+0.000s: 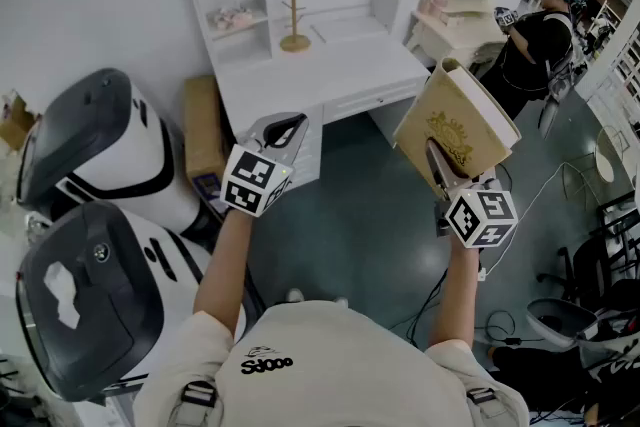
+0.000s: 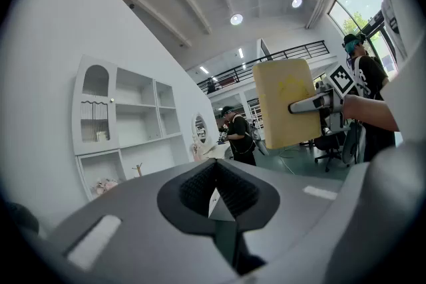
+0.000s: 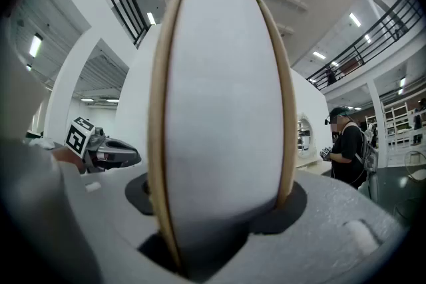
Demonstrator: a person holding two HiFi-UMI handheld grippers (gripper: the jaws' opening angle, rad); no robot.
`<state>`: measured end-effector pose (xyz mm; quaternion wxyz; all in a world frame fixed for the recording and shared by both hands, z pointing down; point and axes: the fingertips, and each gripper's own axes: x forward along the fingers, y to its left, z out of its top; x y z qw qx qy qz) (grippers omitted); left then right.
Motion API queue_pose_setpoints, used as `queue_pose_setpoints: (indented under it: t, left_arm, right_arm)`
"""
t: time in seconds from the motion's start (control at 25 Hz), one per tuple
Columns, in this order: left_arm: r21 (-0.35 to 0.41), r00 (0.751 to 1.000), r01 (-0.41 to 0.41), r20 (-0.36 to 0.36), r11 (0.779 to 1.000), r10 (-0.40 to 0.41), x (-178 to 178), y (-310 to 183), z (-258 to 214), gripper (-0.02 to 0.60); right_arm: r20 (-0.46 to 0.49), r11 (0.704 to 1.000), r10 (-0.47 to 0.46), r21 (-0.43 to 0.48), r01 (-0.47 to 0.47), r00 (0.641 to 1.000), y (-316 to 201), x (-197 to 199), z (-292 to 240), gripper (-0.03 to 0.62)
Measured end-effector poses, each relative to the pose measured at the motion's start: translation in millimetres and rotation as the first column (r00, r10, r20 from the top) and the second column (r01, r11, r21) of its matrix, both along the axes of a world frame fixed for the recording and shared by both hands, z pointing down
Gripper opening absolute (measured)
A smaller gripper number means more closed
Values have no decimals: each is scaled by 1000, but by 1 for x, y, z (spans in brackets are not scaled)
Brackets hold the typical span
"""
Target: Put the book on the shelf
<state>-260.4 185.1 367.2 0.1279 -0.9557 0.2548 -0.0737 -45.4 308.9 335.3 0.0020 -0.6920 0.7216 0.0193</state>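
The person's pale shirt [image 1: 330, 365] is filling the near edge of the head view, with both forearms reaching away from it. The right gripper [image 1: 437, 177] is holding the book [image 1: 455, 130] up in the air at the right. Its fingers are clamping the tan covers from both sides near the book's lower edge. In the right gripper view the white page block is standing upright between the fingers, with one cover edge lying against each pad. The book is tilting to the left, its front cover with a gold emblem facing the person and its pages facing up and to the right.

The left gripper [image 1: 285, 130] is hanging beside it, well apart from the book, at the left. Its fingers are resting together with nothing between them, though a sliver of light low between the pads may be showing a slight gap.

The white shelf [image 1: 235, 0] is standing far ahead against the wall, rising from the back of a white bench [image 1: 330, 70]. A wooden stand [image 1: 294, 20] is sitting on the bench in front of the shelf. The book is hovering to the right of the bench, nearer than the shelf and not touching either.

Another person [image 1: 535, 45] in dark clothes is standing at the far right. Two white and black machines [image 1: 100, 155] are sitting at the left, with a cardboard box [image 1: 203, 130] between them and the bench.
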Motion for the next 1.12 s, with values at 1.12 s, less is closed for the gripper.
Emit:
queue_pose_setpoints:
  t: [1.12]
  left_arm:
    - [-28, 999, 49, -14, 998, -49, 98, -79, 29, 15]
  right_arm:
    - [35, 1000, -17, 0, 17, 999, -79, 112, 27, 301]
